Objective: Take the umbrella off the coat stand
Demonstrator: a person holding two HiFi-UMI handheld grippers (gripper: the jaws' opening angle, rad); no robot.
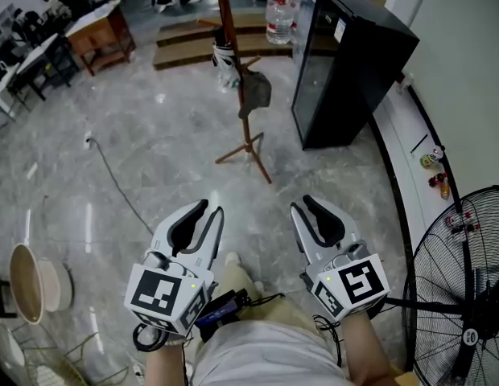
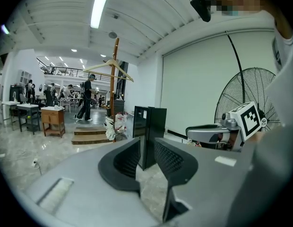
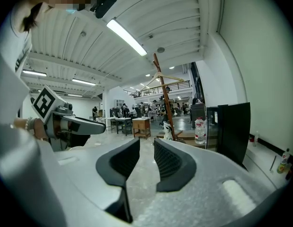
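Observation:
The wooden coat stand (image 1: 237,79) rises from the marble floor well ahead of me. A folded white and black umbrella (image 1: 224,61) hangs on its left side, and a dark grey cap (image 1: 256,92) hangs on its right. My left gripper (image 1: 208,212) and right gripper (image 1: 301,209) are held low and side by side, far short of the stand. Both sets of jaws stand a little apart with nothing between them. In the left gripper view the stand (image 2: 115,74) and umbrella (image 2: 110,126) are distant beyond the gripper (image 2: 147,143). The right gripper (image 3: 146,143) also faces the stand (image 3: 161,86).
A tall black cabinet (image 1: 346,63) stands right of the stand, with a water bottle (image 1: 279,10) behind it. A large floor fan (image 1: 467,288) is at my right. Wooden steps (image 1: 193,43) lie behind the stand. A cable (image 1: 113,175) runs across the floor at the left.

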